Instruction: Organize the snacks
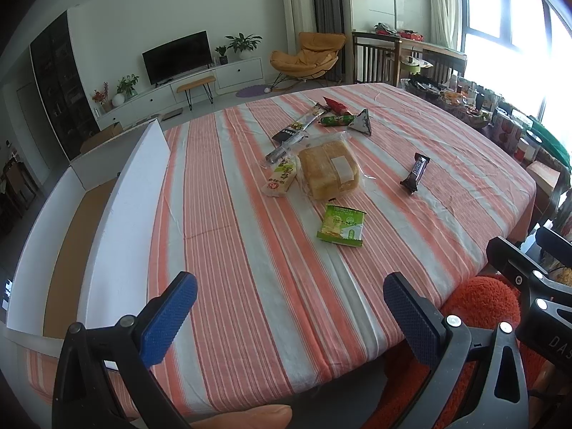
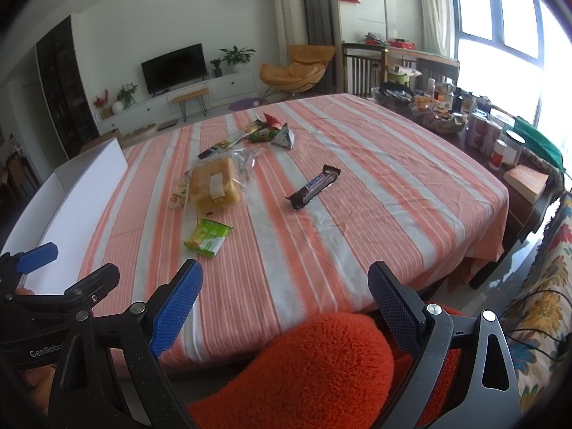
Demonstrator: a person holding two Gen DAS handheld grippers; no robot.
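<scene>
Left gripper (image 1: 289, 304) and right gripper (image 2: 286, 293): fingers spread wide, empty. Snickers bar (image 2: 313, 186) lies right of bread pack (image 2: 213, 186) on desk (image 2: 393, 178).

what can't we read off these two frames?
- White box interior: left wrist view, its near wall hides most of the floor; right wrist view shows only the outer wall.
- Pale packet: right wrist view, mostly behind the bread bag.
- Long dark sticks: labels too small.

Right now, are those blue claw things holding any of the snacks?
Nothing is held. The left hand-held gripper and the right hand-held gripper are both open, hanging over the near table edge, short of the snacks.
</scene>
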